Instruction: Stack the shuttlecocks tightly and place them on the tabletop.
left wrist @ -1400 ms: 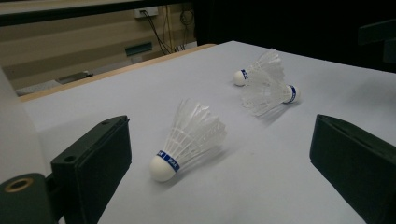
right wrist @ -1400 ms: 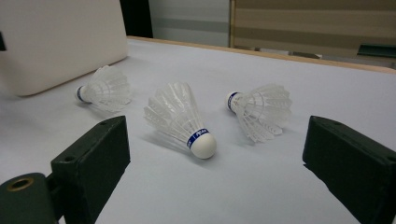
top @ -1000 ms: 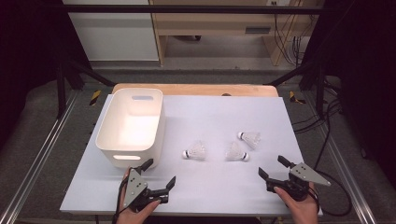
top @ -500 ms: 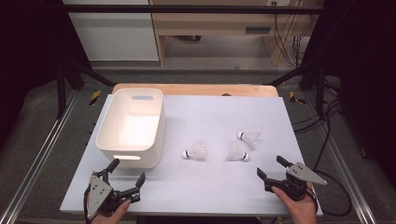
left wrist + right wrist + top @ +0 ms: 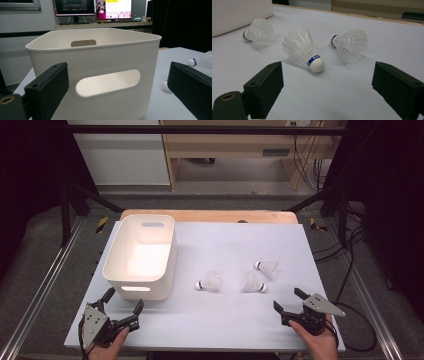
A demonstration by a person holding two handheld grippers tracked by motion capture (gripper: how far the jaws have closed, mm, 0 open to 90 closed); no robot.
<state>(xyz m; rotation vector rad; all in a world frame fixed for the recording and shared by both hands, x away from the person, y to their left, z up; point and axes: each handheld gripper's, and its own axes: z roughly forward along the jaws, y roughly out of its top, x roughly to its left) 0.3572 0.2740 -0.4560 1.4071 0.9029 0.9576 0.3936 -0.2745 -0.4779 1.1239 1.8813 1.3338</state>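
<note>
Table: white sheet [image 5: 225, 245], wooden edge at the far side.
Bin [image 5: 141, 256]: white, left part of the sheet.
Shuttlecocks [image 5: 253, 283]: three lying right of the bin, middle one nearest the right gripper.
Left gripper [image 5: 122, 306]: jaws spread, empty, facing the bin's near wall.
Right gripper [image 5: 289, 300]: jaws spread, empty, near edge.

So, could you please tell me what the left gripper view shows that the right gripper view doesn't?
The left gripper view adds the bin's near handle slot and the lit monitors behind it. The right gripper view adds the left shuttlecock, middle shuttlecock and right shuttlecock whole, lying on their sides. Both share the white table, part of the bin, and black jaws standing wide apart.
</note>
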